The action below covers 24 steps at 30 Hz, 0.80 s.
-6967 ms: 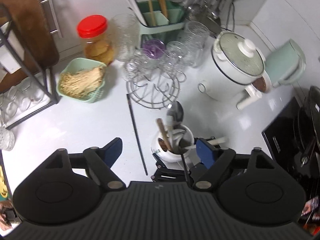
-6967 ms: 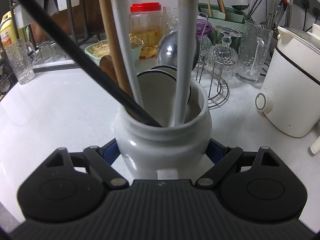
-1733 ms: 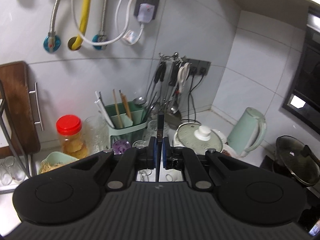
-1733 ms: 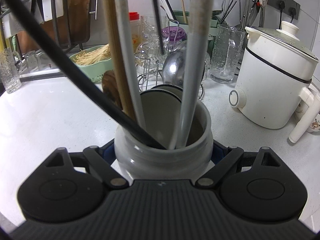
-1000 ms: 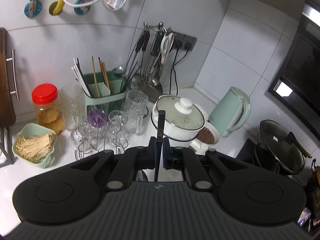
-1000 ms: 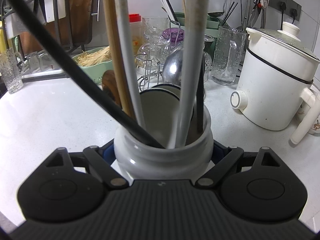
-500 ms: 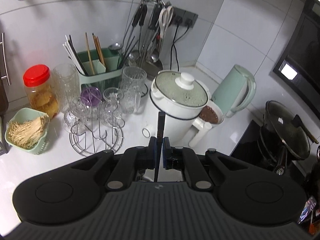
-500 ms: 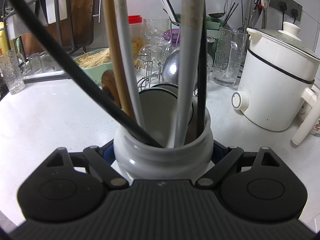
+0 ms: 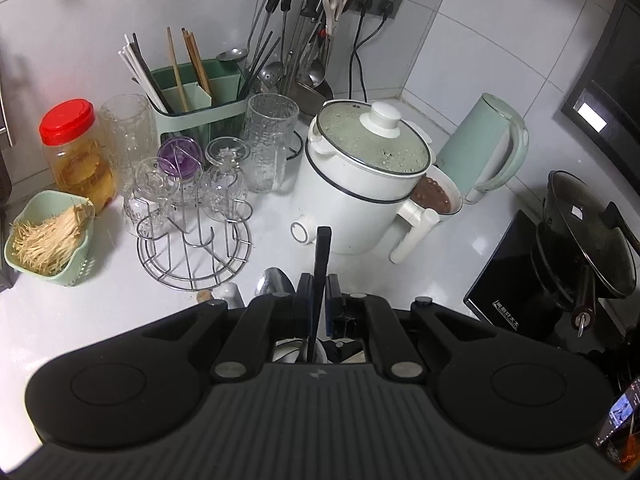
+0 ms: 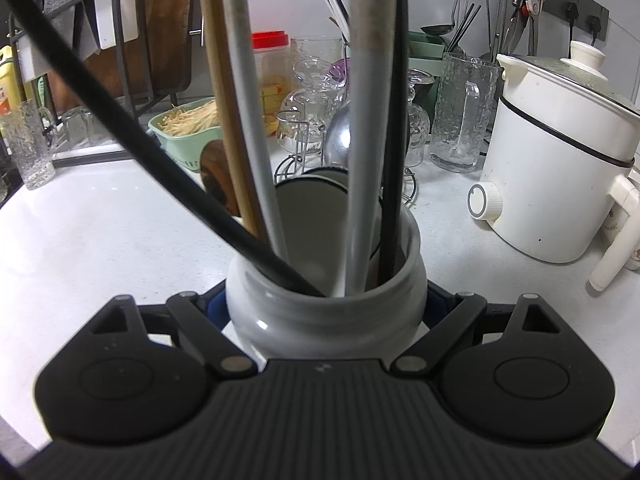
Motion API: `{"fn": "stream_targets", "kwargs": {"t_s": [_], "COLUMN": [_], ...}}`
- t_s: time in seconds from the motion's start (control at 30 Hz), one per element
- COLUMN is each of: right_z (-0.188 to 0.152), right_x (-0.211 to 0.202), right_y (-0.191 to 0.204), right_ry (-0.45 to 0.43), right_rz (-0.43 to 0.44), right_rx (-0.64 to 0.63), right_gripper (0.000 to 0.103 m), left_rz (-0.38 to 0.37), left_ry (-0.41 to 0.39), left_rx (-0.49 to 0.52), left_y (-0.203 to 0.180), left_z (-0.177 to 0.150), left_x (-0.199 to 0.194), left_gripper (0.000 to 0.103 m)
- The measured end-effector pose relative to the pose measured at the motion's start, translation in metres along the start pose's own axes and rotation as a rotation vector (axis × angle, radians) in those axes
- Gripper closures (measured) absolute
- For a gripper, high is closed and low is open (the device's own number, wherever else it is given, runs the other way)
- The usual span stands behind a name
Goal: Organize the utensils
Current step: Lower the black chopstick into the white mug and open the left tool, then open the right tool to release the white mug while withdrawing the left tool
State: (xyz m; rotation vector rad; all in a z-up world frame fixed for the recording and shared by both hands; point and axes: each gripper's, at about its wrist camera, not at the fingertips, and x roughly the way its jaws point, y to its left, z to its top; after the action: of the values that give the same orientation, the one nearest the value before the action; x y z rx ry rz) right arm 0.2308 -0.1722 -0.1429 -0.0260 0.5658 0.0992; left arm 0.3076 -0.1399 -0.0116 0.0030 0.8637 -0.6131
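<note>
Countertop point(image 9: 100, 320) carries, from left, a green basket point(image 9: 48, 236), a wire glass rack point(image 9: 196, 248) and a white cooker point(image 9: 360, 184). Left gripper point(image 9: 317, 300) is clamped on a thin black utensil handle point(image 9: 321, 256), whose lower end stands in the white jar point(image 10: 324, 316) beside a grey handle point(image 10: 368, 120), a wooden handle point(image 10: 224, 100) and a slanting black rod point(image 10: 120, 120). Right gripper point(image 10: 320, 304) has its blue pads pressed against both sides of the jar, which rests on the countertop.
</note>
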Motion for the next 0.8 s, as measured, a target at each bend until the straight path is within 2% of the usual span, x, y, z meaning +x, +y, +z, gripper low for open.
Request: {"fn": "stream_targets", "kwargs": {"t_s": [0.2, 0.4, 0.5, 0.53, 0.57, 0.73, 0.77, 0.8], "right_z": [0.0, 0.001, 0.002, 0.002, 0.003, 0.006, 0.007, 0.009], "right_x": [-0.001, -0.001, -0.001, -0.001, -0.002, -0.007, -0.007, -0.008], "right_y": [0.001, -0.002, -0.003, -0.003, -0.004, -0.007, -0.008, -0.01], "right_ry": [-0.001, 0.005, 0.007, 0.006, 0.001, -0.021, -0.023, -0.026], "right_rz": [0.0, 0.009, 0.015, 0.018, 0.021, 0.039, 0.047, 0.056], "right_rx": [0.003, 0.013, 0.014, 0.015, 0.015, 0.022, 0.027, 0.032], "right_gripper": [0.012, 0.012, 0.012, 0.012, 0.013, 0.013, 0.011, 0.006], "left_rz": [0.002, 0.035, 0.052, 0.058, 0.065, 0.093, 0.099, 0.11], "left_ry": [0.016, 0.008, -0.008, -0.015, -0.023, -0.043, -0.045, -0.052], "left_rx": [-0.002, -0.009, -0.008, -0.009, -0.009, -0.015, -0.017, -0.017], "left_y": [0.0, 0.004, 0.005, 0.006, 0.006, 0.004, 0.003, 0.002], "left_z": [-0.001, 0.001, 0.003, 0.005, 0.005, 0.006, 0.006, 0.005], "left_x": [0.004, 0.001, -0.006, -0.009, -0.012, -0.025, -0.028, -0.03], "left_gripper": [0.097, 0.095, 0.079, 0.068, 0.062, 0.047, 0.04, 0.038]}}
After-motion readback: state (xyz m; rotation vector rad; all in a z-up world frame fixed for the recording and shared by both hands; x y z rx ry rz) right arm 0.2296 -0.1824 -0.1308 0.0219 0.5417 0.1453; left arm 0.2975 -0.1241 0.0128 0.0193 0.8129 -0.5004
